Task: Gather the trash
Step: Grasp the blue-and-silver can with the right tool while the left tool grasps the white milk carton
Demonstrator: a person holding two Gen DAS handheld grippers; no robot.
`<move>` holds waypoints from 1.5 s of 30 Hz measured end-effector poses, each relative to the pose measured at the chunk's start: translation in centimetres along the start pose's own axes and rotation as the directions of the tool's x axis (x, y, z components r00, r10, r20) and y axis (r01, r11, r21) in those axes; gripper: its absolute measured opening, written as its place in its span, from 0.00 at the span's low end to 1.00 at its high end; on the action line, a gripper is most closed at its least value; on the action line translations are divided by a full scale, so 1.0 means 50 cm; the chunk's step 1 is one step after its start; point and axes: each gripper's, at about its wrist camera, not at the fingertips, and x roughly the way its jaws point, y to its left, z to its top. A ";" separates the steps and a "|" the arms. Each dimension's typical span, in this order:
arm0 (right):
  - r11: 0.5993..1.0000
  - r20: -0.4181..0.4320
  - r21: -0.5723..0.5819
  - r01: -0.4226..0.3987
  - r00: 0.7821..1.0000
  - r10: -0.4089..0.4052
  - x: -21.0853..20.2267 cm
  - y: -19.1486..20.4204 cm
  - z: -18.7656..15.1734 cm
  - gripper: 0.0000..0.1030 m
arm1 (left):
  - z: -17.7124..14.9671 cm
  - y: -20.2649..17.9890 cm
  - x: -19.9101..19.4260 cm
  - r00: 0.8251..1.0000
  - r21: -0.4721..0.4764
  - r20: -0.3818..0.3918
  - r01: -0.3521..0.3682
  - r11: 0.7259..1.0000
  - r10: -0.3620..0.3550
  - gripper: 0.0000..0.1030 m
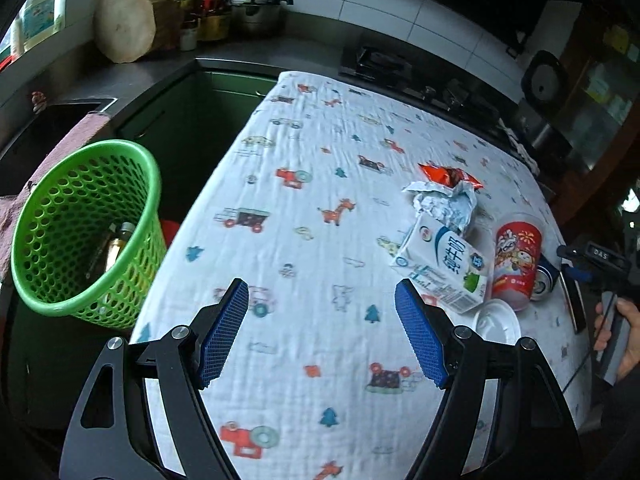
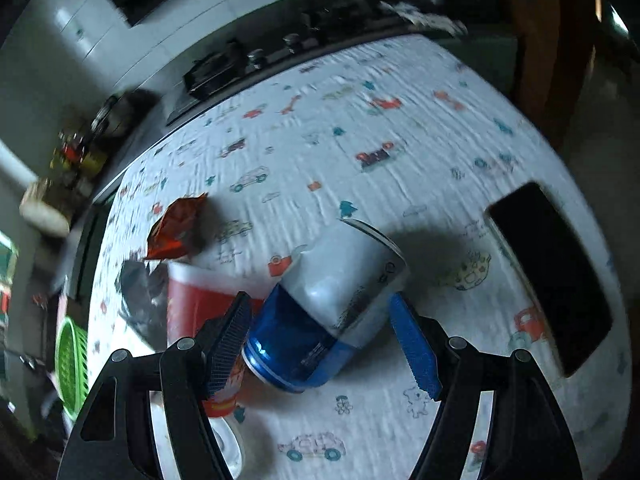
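Your perforated green plastic basket stands left of the crinkled printed cloth; your left gripper hangs spread and empty. Your right gripper, angled down, straddles the dented blue-and-white can lying on the cloth, pads apart.

On the printed cloth: one milk carton, one red paper cup, one blue-and-white can, one red snack wrapper, one crumpled silver wrapper, one white lid, one black phone. Beside it: one green perforated basket.
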 end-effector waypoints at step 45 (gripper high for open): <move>0.985 -0.088 -0.055 -0.161 0.984 0.155 0.055 -0.035 0.006 0.45 | 0.048 -0.232 0.248 0.965 -0.267 -0.250 0.005 0.964 -0.074 0.73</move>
